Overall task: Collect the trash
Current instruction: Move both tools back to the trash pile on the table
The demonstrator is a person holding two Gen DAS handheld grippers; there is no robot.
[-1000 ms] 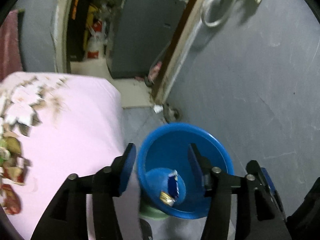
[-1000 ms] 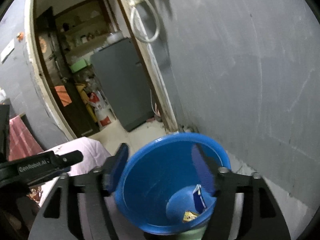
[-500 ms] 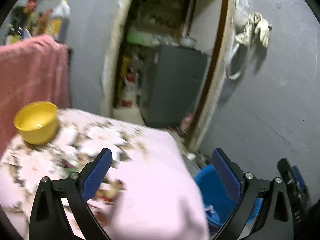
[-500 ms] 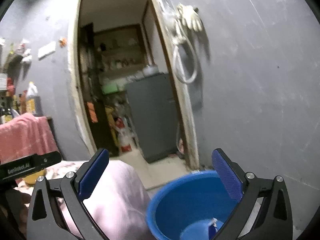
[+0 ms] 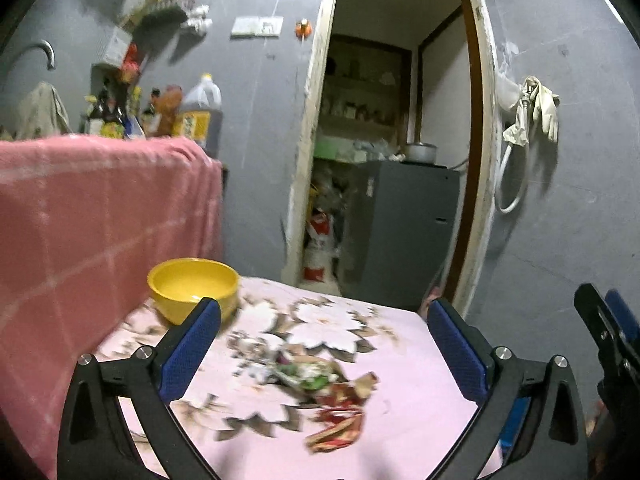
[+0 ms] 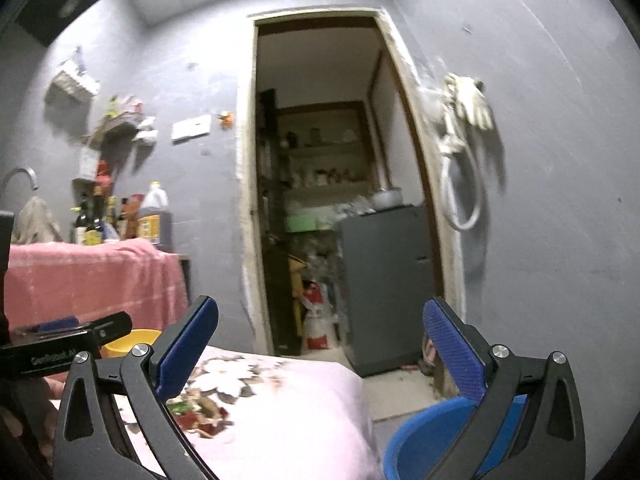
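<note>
Trash wrappers point(image 5: 340, 408), print unreadable; "GenRobot" on left tongs point(image 6: 60, 346).

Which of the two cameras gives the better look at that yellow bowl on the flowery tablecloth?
The left wrist view. There the yellow bowl shows almost whole, open top and side, with only the left claw's finger crossing its lower edge. In the right wrist view only a sliver of its rim peeks out behind the other claw's black body.

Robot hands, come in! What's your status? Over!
Left gripper open, empty. Right gripper open, empty. Wrappers on pink tablecloth; blue bin alongside. Nothing blocking.
</note>
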